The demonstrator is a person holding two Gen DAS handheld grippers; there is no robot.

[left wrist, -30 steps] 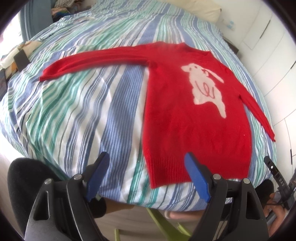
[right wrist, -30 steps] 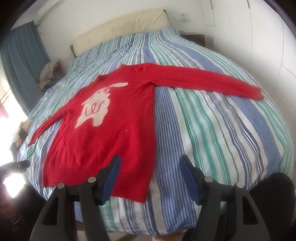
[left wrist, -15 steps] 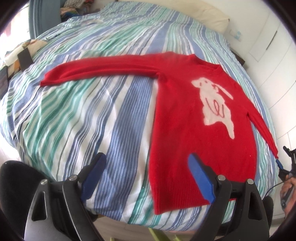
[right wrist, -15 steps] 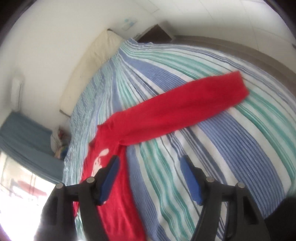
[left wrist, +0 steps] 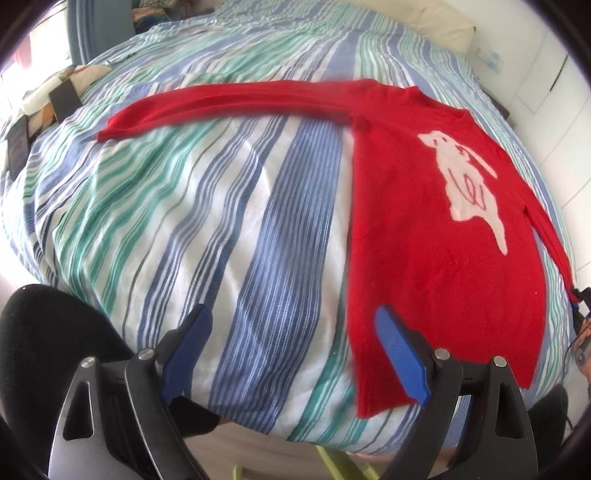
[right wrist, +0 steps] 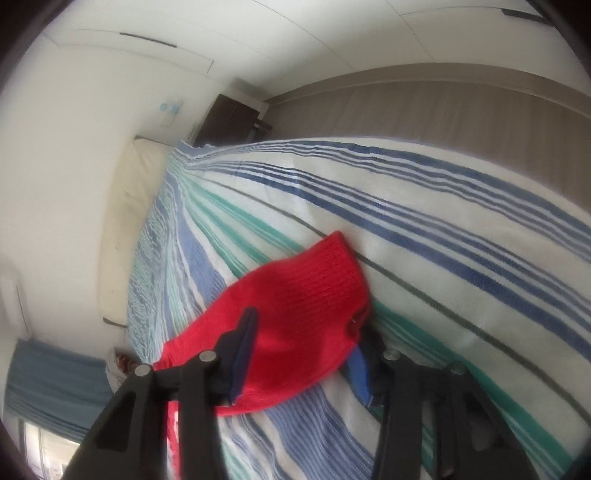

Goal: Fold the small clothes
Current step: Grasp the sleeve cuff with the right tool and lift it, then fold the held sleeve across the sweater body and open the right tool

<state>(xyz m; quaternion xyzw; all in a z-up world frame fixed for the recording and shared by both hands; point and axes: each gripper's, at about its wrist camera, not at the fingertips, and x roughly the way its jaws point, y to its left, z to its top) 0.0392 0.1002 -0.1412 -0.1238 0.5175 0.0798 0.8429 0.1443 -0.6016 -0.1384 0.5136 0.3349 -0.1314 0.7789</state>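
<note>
Red sweater spread flat near the bed's foot edge; left gripper wide open, empty; right gripper, fingers just closing, straddles the sleeve cuff.

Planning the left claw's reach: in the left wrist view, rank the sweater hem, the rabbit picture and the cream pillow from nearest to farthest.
1. Sweater hem, beside the left claw, lower right.
2. Rabbit picture, mid right.
3. Cream pillow, far end of the bed.
</note>
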